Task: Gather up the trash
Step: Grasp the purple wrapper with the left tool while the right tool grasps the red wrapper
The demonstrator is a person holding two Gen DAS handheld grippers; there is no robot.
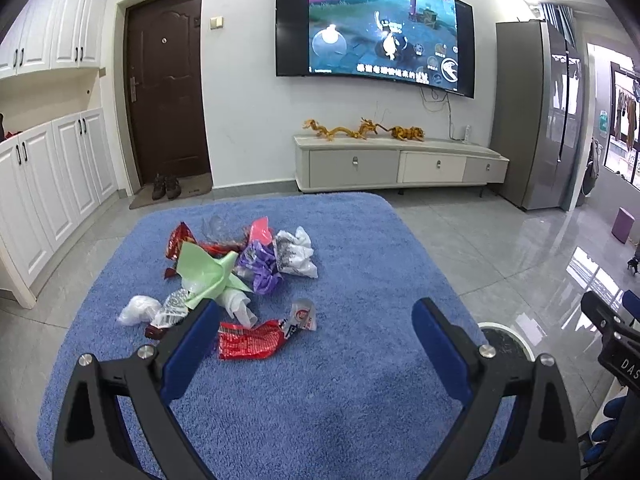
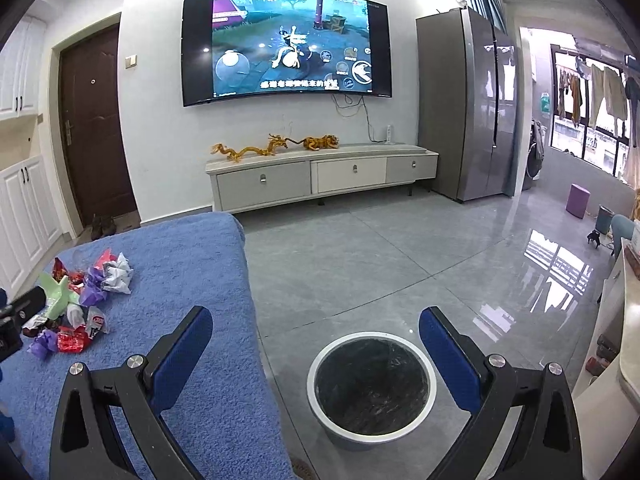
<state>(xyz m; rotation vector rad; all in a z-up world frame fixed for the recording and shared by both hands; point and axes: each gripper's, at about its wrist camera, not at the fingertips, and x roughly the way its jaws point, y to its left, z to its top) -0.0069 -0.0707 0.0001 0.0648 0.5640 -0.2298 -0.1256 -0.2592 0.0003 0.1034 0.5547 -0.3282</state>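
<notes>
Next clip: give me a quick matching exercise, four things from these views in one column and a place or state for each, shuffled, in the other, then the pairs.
1. trash bin
2. red wrapper
3. left hand-held gripper
4. dragon figurines

A. on the TV cabinet
B. on the floor beside the blue-covered table
C. open, holding nothing
D. nearest edge of the litter pile

Pairs: 1-B, 2-D, 3-C, 4-A
</notes>
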